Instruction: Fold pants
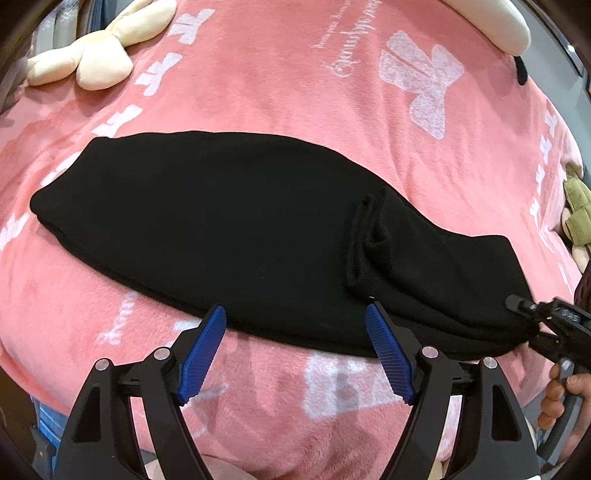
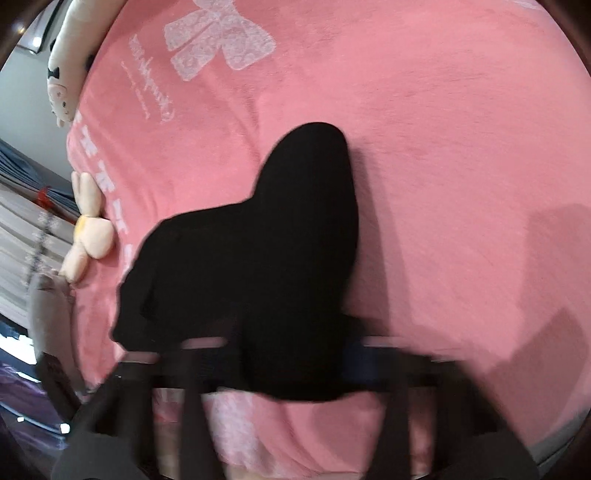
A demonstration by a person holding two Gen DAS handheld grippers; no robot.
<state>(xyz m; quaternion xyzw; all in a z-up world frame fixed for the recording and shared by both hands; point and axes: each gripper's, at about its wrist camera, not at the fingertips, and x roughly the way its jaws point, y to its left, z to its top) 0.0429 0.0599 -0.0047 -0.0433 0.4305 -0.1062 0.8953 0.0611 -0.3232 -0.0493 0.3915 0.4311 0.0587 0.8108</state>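
Observation:
Black pants (image 1: 229,236) lie folded lengthwise across a pink blanket (image 1: 277,85), with a bunched fold near the right end. My left gripper (image 1: 295,317) is open, its blue pads (image 1: 201,358) at the pants' near edge, empty. My right gripper (image 1: 532,314) shows at the far right, at the pants' right end. In the right wrist view the pants (image 2: 258,258) run away from the camera, and my right gripper (image 2: 288,354) is motion-blurred with cloth over its jaws.
A cream plush toy (image 1: 96,55) lies at the blanket's far left and shows in the right wrist view (image 2: 88,236). A white plush (image 1: 491,18) sits far right. An olive toy (image 1: 578,206) lies at the right edge.

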